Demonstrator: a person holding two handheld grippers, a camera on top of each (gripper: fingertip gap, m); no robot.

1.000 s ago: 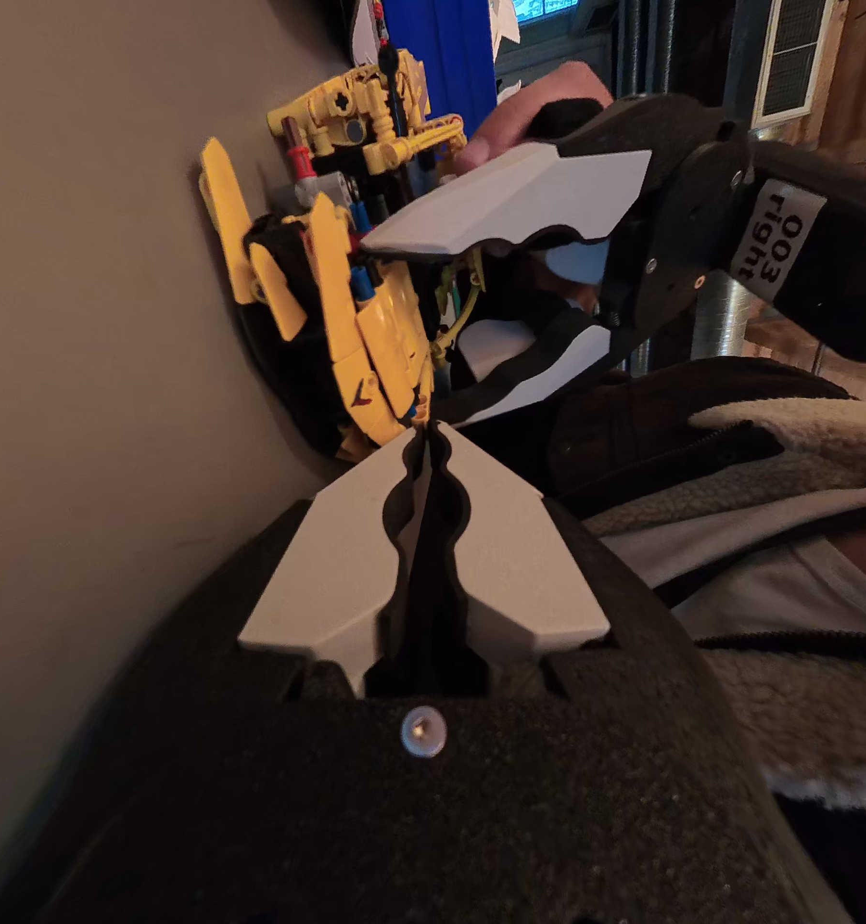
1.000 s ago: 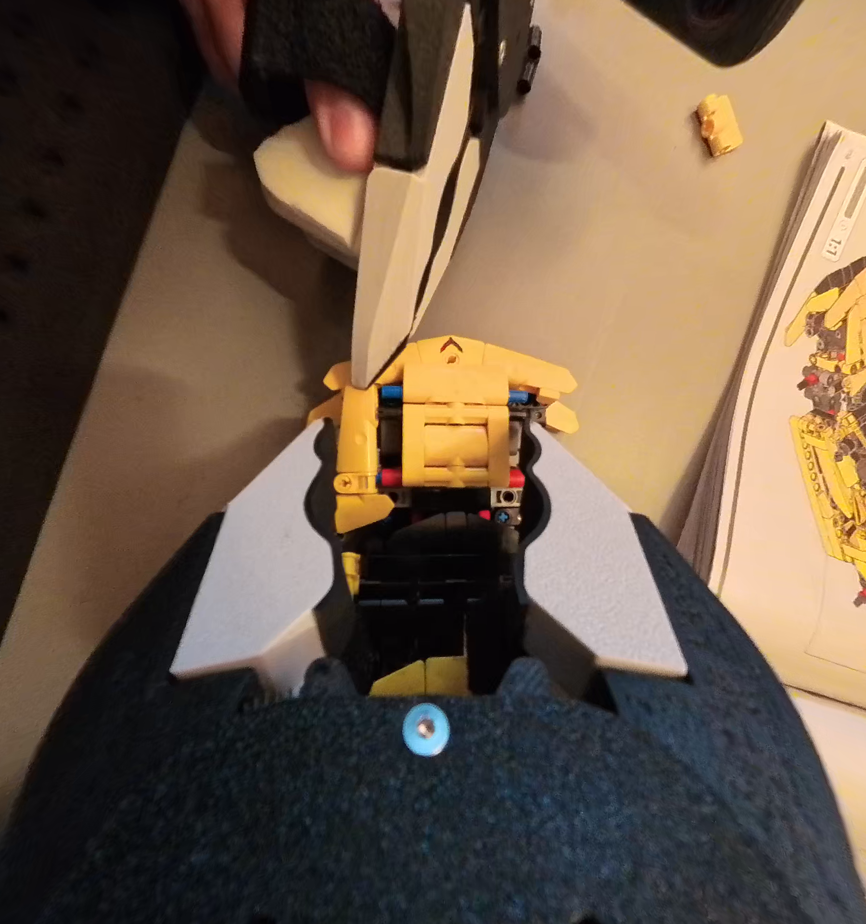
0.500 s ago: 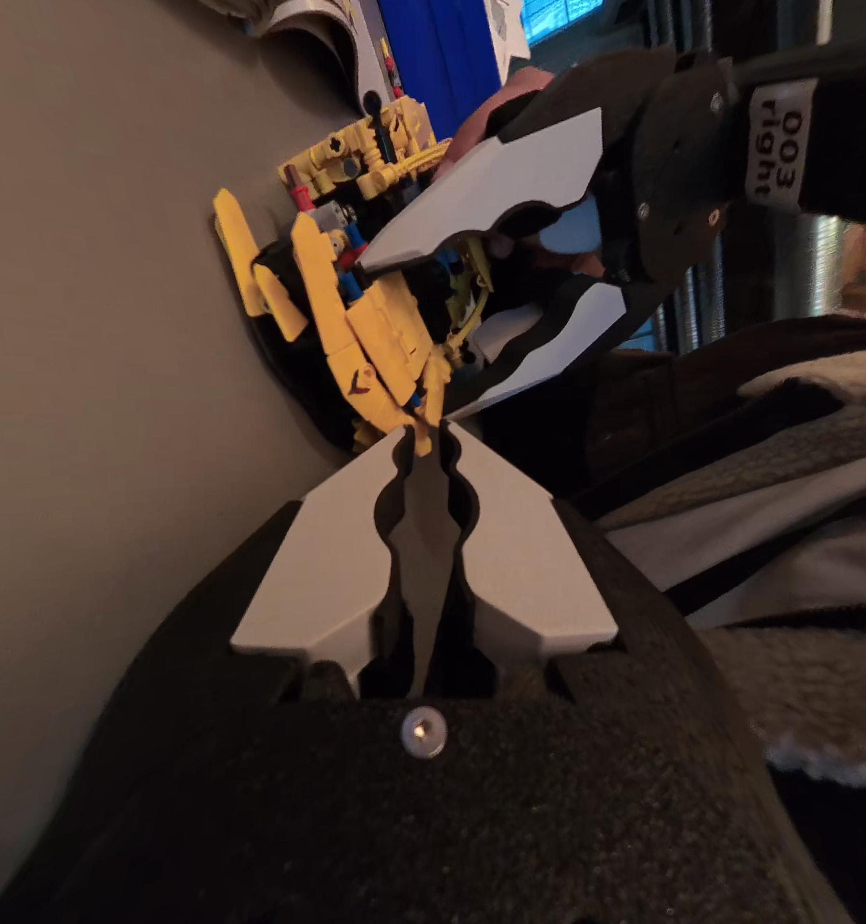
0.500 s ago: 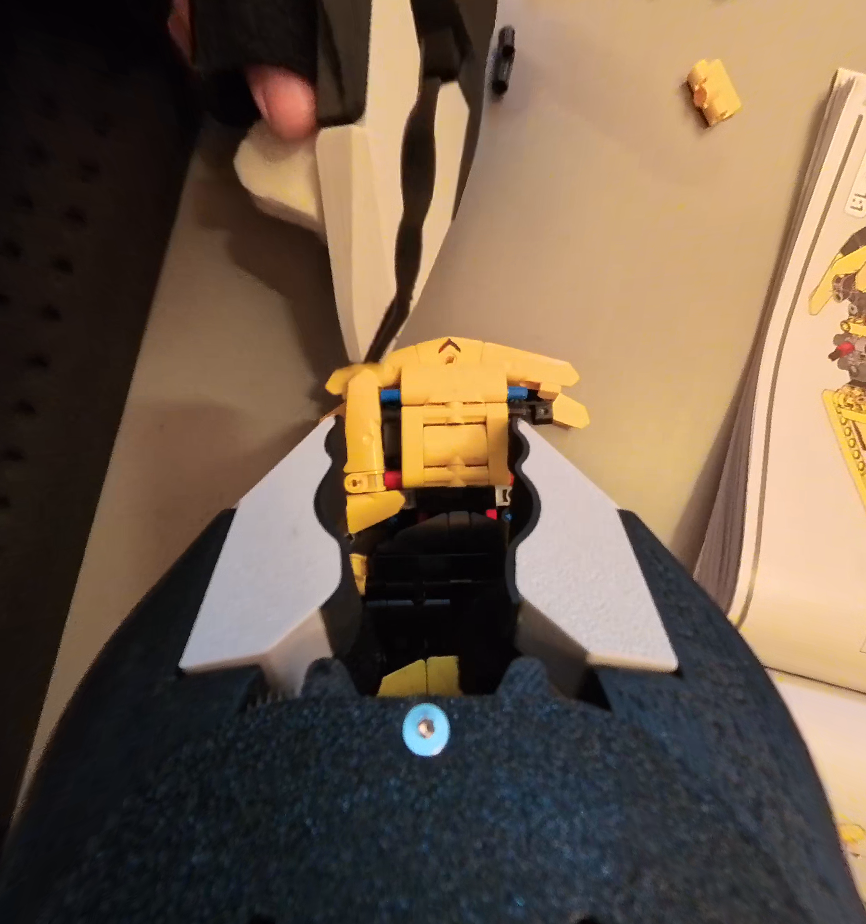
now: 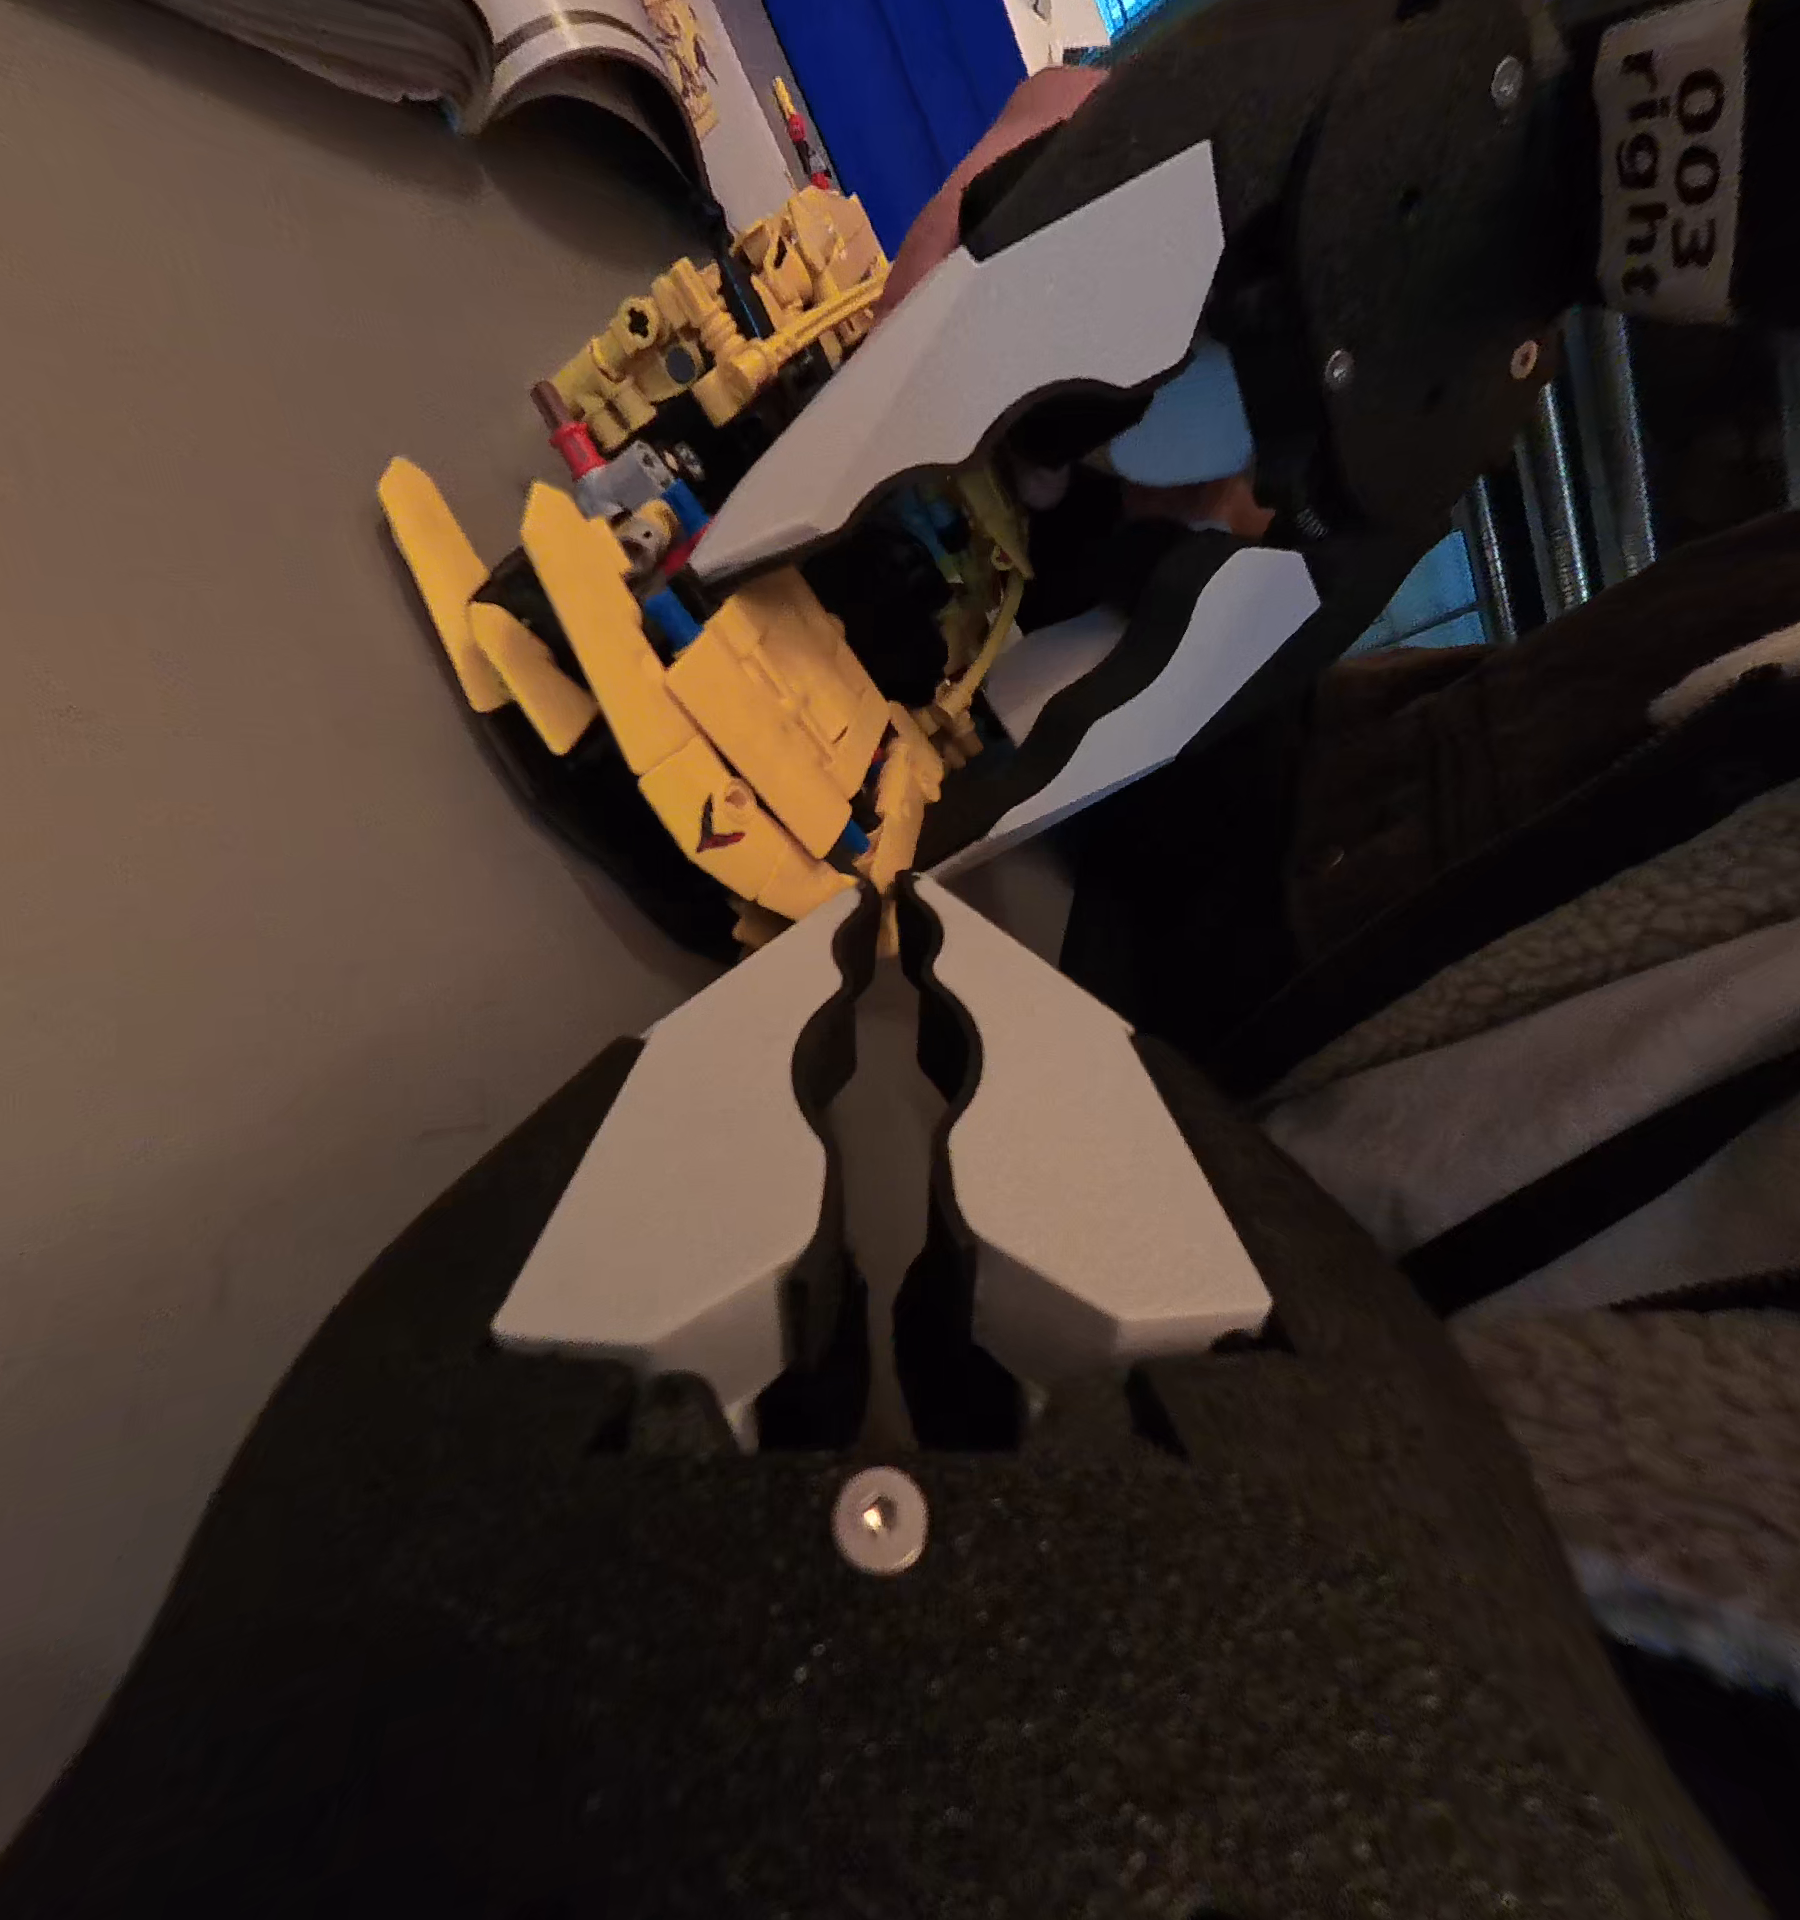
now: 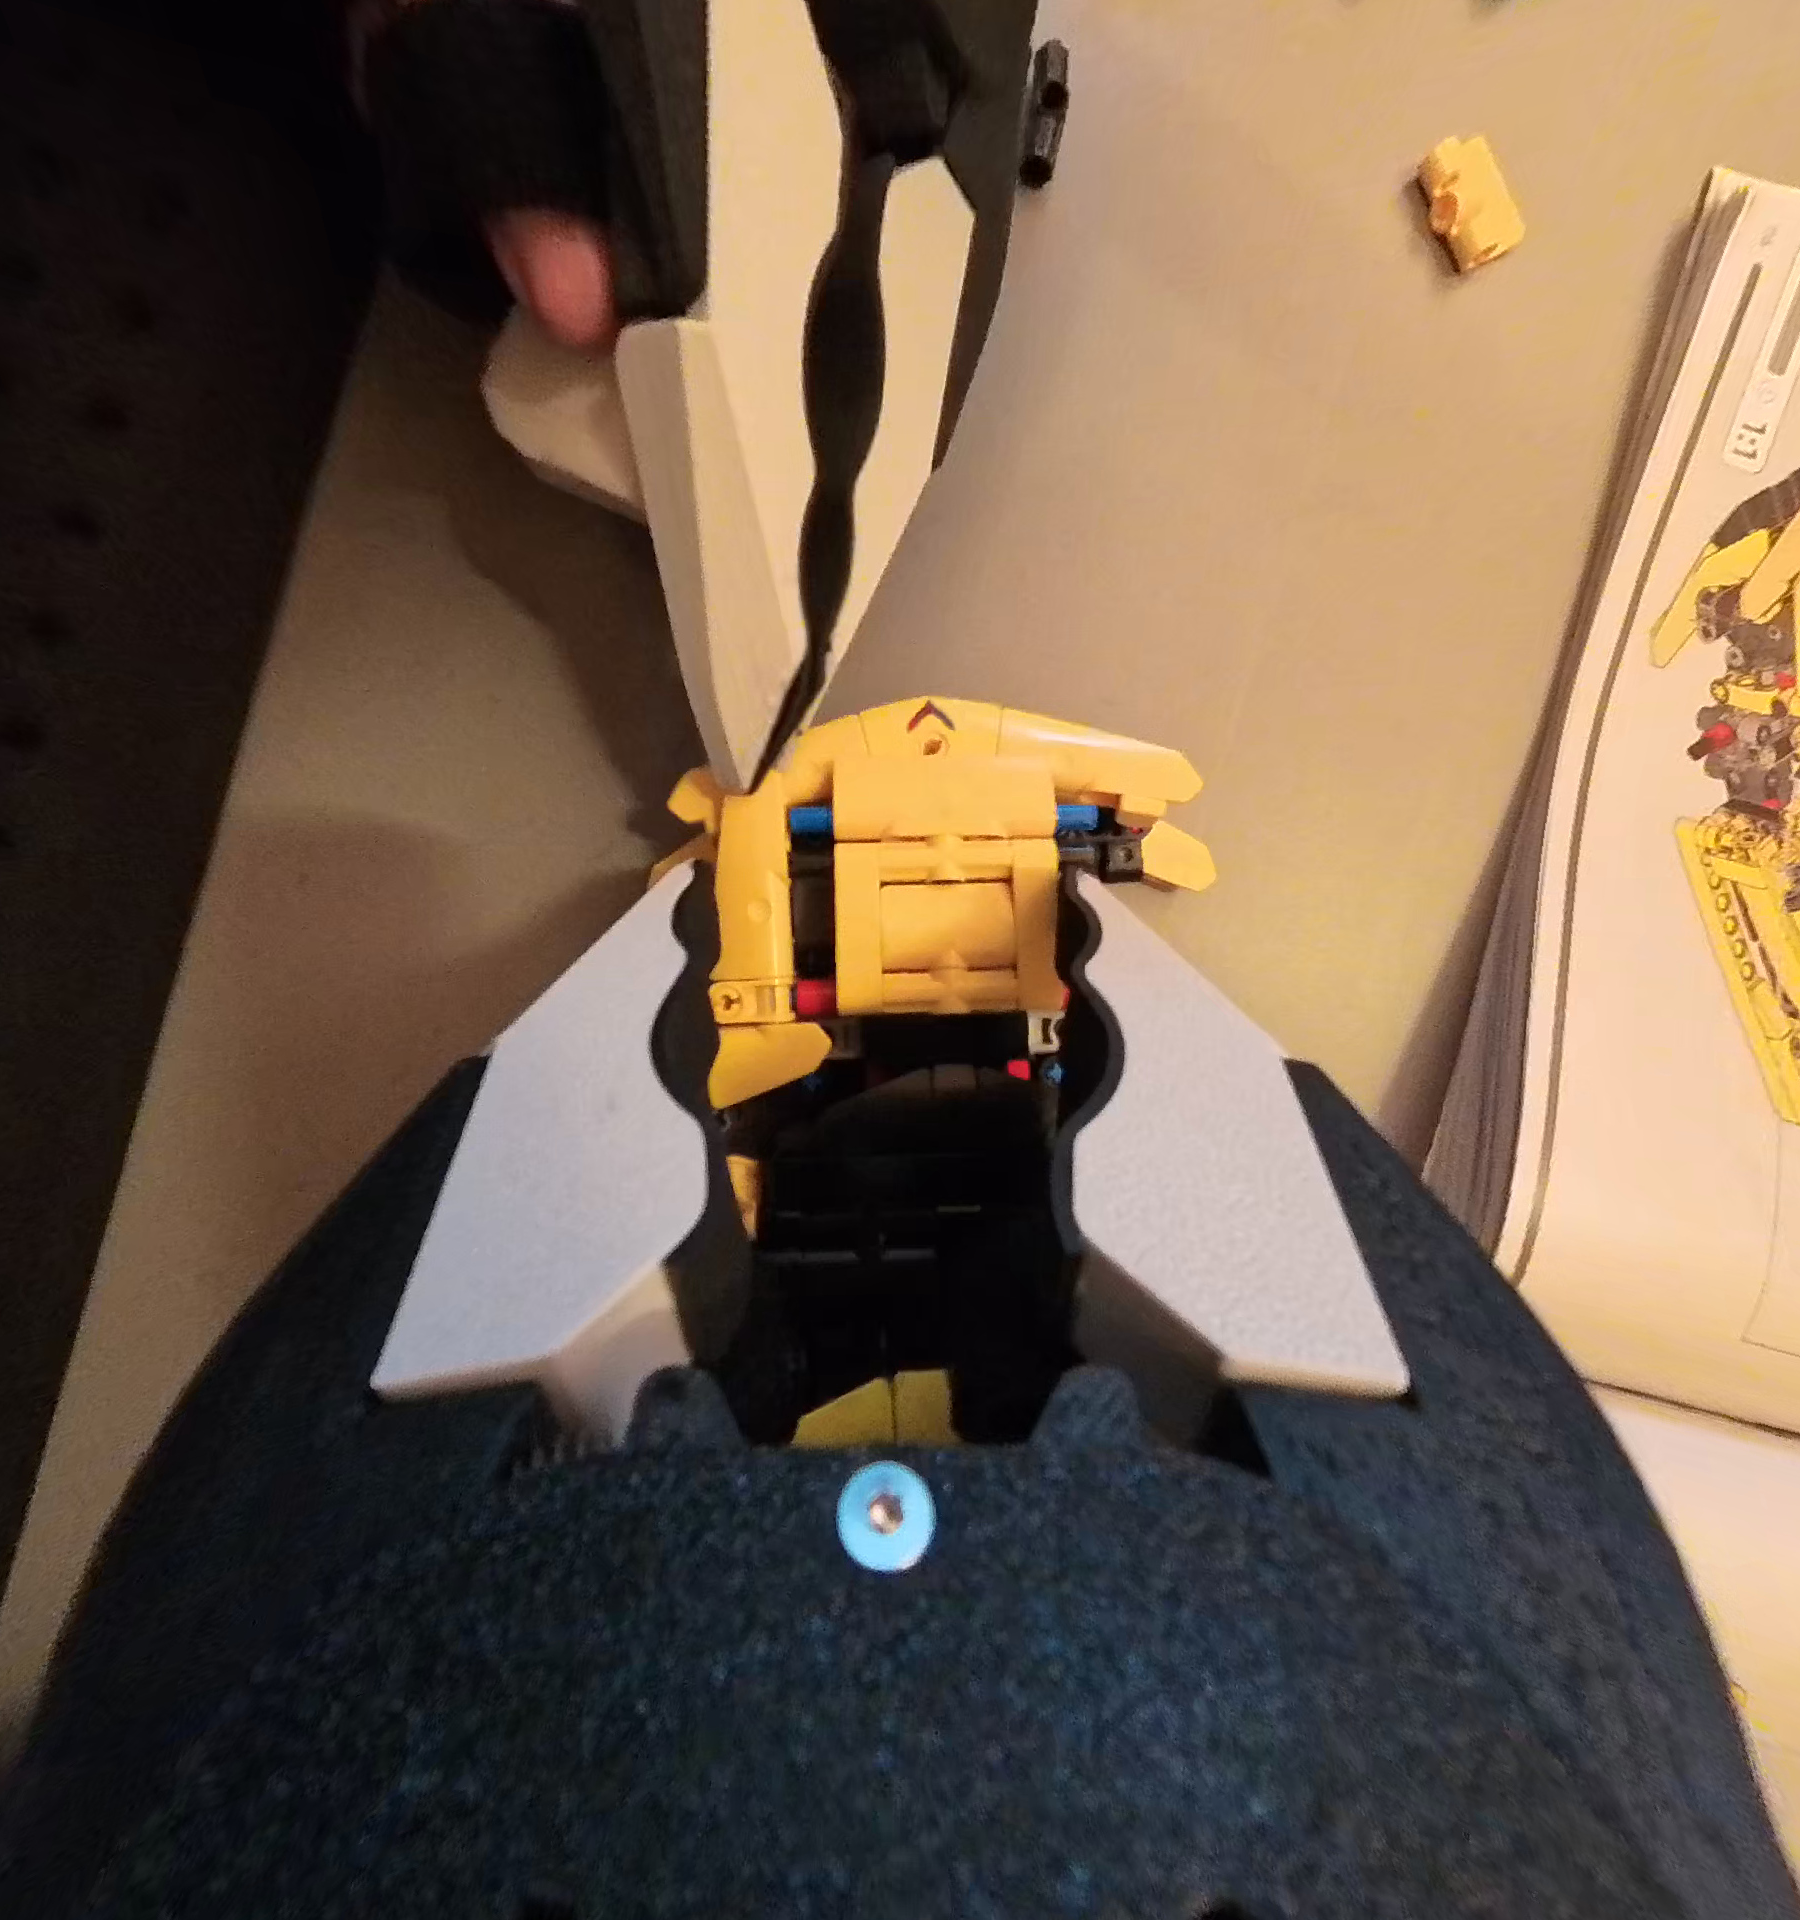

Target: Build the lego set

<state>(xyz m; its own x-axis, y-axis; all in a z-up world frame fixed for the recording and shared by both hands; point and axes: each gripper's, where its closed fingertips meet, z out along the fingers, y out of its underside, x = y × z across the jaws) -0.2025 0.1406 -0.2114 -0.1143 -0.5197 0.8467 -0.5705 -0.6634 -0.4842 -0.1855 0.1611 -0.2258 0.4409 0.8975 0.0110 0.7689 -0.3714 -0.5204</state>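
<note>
On the beige tabletop (image 5: 200, 935), left wrist view: left gripper (image 5: 888, 894) jaws nearly together, tips pinching a yellow tab at the lego model's (image 5: 730, 717) near end; bare tabletop to the left. Right wrist view: right gripper (image 6: 880, 883) jaws clamped on model flanks, tabletop edge at left, instruction booklet (image 6: 1654, 831) at right, loose yellow piece (image 6: 1467, 203) beyond.

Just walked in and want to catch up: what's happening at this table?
A person with two handheld grippers is building a yellow and black lego vehicle model. The right gripper clamps the model's body between its grey fingers. The left gripper, nearly closed, pinches a small yellow part at the model's front corner. An open instruction booklet and a loose yellow brick lie on the beige table.
</note>
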